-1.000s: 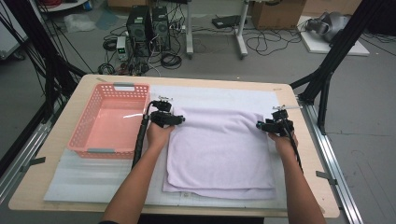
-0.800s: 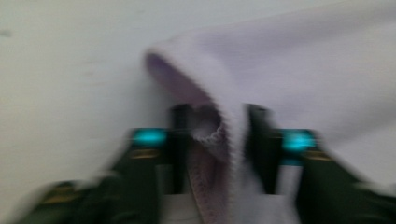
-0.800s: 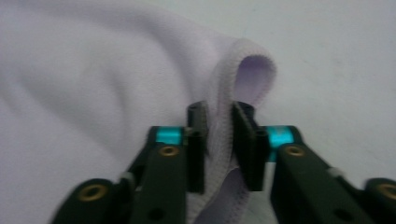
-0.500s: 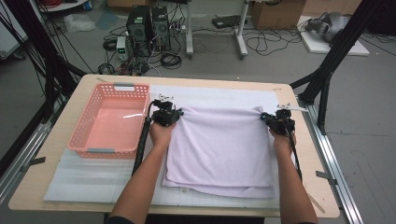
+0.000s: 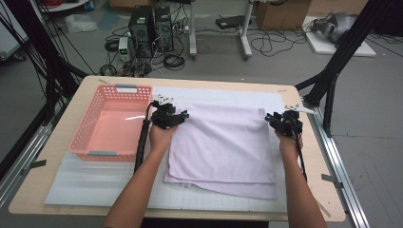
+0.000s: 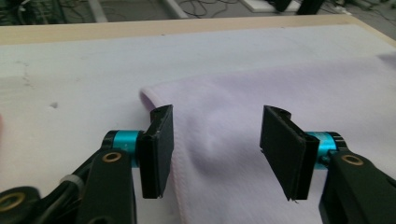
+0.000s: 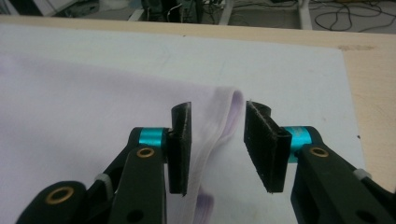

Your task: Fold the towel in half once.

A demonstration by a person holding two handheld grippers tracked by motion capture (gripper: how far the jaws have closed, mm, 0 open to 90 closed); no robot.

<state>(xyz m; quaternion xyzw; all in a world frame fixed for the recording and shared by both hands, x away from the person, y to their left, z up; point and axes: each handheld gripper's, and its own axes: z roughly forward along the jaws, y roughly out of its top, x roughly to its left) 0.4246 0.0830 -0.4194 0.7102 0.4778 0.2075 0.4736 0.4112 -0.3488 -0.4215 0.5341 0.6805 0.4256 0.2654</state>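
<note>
The towel (image 5: 223, 145) lay folded flat on the white mat (image 5: 95, 175) in the middle of the table (image 5: 43, 190), its far edge running between the two grippers. The left gripper (image 5: 183, 115) sat at the towel's far left corner. In the left gripper view its jaws had just been opening and stood wide apart, released, with the towel (image 6: 261, 93) corner lying between them on the mat and neither pad pressing on it. The right gripper (image 5: 269, 117) sat at the far right corner. In the right gripper view its jaws had likewise just been opening and stood apart, with the folded towel (image 7: 93, 102) edge between them, untouched by the pads. A pink basket (image 5: 90, 153) stood on the table just left of the left gripper.
</note>
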